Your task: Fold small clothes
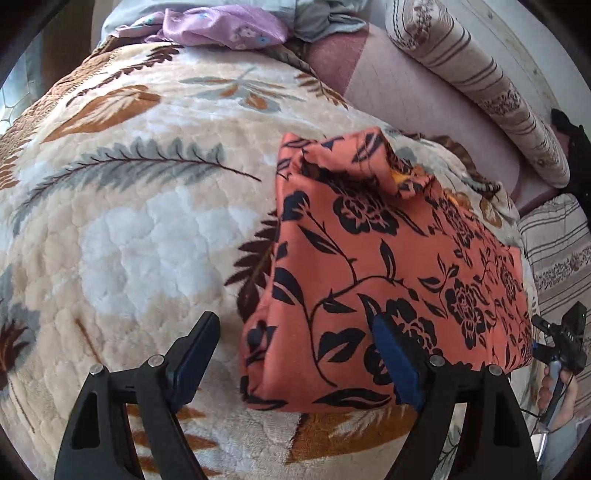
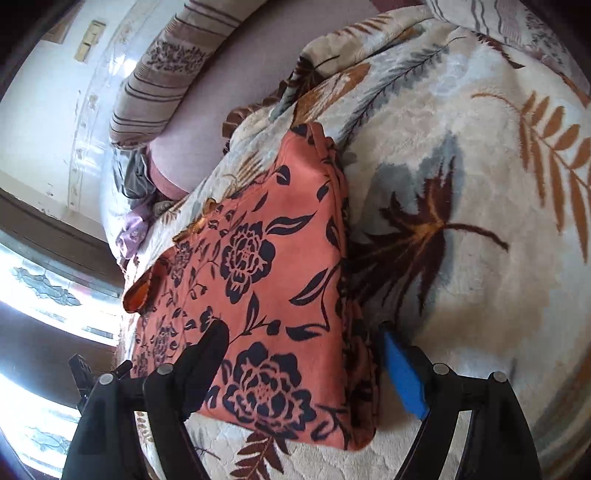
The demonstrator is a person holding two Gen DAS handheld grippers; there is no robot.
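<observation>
An orange garment with a black flower print (image 1: 388, 266) lies folded on a cream leaf-patterned blanket (image 1: 147, 221). My left gripper (image 1: 295, 332) is open above the garment's near left corner, the right finger over the cloth, the left finger over the blanket. In the right wrist view the same garment (image 2: 266, 280) lies between the fingers of my open right gripper (image 2: 303, 339), above its near edge. One far corner is rumpled and shows an orange lining (image 1: 402, 177). Neither gripper holds cloth.
A purple garment (image 1: 221, 26) and pale blue-grey clothes (image 1: 325, 18) lie at the far end of the bed. Striped bolsters (image 1: 480, 81) lie along the pink sheet (image 1: 406, 92). The other gripper and a hand (image 1: 557, 354) show at the right edge. A bright window (image 2: 44, 288) is at left.
</observation>
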